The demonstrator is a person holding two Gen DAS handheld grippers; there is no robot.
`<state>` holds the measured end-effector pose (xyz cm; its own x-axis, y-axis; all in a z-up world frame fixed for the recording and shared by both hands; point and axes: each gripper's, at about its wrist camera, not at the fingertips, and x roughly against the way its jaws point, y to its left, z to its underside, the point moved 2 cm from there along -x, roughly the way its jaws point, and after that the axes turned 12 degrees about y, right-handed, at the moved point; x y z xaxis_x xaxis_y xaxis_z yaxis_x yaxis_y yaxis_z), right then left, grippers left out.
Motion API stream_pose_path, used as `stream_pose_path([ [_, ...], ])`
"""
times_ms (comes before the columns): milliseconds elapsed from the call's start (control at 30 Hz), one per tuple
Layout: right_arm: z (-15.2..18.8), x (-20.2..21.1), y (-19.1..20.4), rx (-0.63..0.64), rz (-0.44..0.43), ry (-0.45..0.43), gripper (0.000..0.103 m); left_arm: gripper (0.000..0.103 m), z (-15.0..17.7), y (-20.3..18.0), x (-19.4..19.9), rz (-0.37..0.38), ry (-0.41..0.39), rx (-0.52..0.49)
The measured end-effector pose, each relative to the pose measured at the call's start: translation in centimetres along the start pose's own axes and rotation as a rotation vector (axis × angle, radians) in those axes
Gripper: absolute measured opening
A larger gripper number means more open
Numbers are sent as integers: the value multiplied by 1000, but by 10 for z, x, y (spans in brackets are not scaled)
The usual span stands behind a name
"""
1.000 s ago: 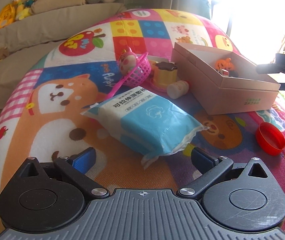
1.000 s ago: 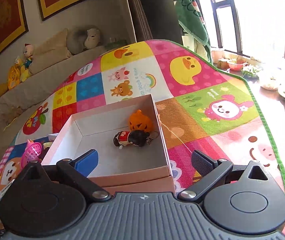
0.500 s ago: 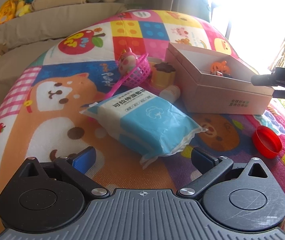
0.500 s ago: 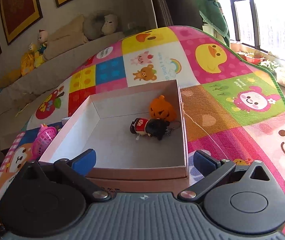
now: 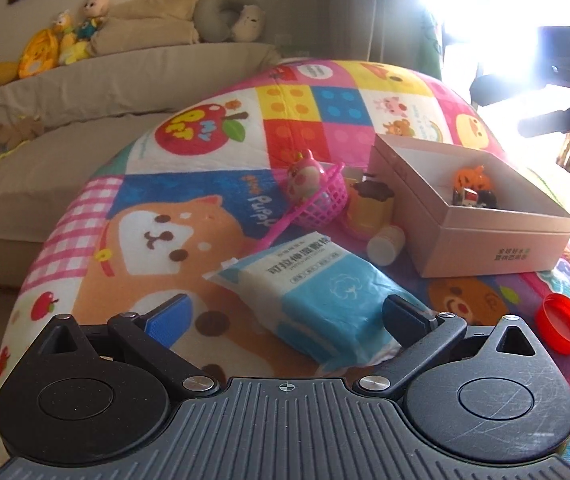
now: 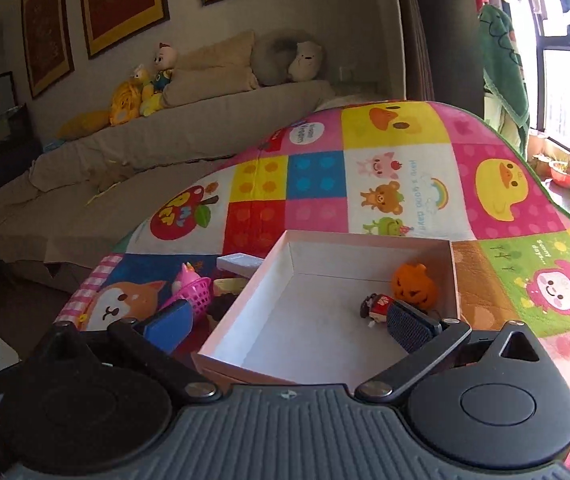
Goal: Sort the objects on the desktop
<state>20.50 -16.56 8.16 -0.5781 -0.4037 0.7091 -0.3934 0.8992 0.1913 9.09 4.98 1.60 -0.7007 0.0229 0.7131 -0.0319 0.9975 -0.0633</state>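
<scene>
A colourful cartoon-patchwork play mat point(image 5: 213, 216) covers the worktop. At centre right sits the open pale cardboard box point(image 5: 497, 248), holding an orange pumpkin toy point(image 6: 413, 285) and a small red-and-black figure point(image 6: 377, 307). A blue-and-white tissue pack point(image 5: 325, 296) lies at lower centre before the left gripper point(image 5: 285, 316), fingers spread, empty. Left of the box: pink plastic basket point(image 5: 327, 202), white bottle point(image 5: 385, 243). A red cap point(image 5: 562, 329) lies lower right. The right gripper point(image 6: 289, 326) hangs wide apart over the box.

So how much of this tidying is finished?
Barely begun. Two things already lie in the cardboard box: an orange pumpkin toy and a small red figure. Neither the left gripper nor the right gripper holds anything; both are open. Still out on the mat: the tissue pack, pink basket, white bottle and red cap.
</scene>
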Motion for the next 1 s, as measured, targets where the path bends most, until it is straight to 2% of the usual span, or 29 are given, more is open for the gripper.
stream_pose_path([
  [67,-34,-28,19,23,-28,64,99,103,-4,18,8,17,-24,49],
  [100,-52,-46,29,43,-27,92,89,103,-6,26,12,26,-38,73],
  [133,-67,-64,38,60,-17,117,74,103,-7,33,16,33,-54,93],
  [167,-82,-84,46,77,-1,149,65,103,-7,39,18,37,-67,113],
  [200,-96,-108,54,94,21,188,48,103,-7,44,21,42,-79,134],
  [233,-107,-131,59,104,51,222,43,103,-6,47,21,53,-86,151],
  [367,-137,-220,62,86,216,337,31,103,0,52,23,106,-91,163],
  [400,-141,-235,59,73,233,356,27,103,1,52,23,117,-90,156],
  [533,-139,-273,40,-23,241,457,27,103,6,55,25,145,-87,146],
  [667,-116,-259,39,-103,139,518,27,103,10,55,27,143,-85,153],
  [733,-99,-242,42,-152,75,532,27,103,11,53,29,137,-82,148],
  [800,-80,-220,51,-147,23,555,27,103,15,52,32,128,-71,140],
  [900,-54,-188,65,-151,-130,626,27,103,18,48,36,110,-40,130],
  [933,-49,-174,71,-146,-159,632,27,103,20,45,39,106,-31,124],
  [1000,-41,-141,78,-72,-157,559,28,103,22,38,43,108,-11,110],
])
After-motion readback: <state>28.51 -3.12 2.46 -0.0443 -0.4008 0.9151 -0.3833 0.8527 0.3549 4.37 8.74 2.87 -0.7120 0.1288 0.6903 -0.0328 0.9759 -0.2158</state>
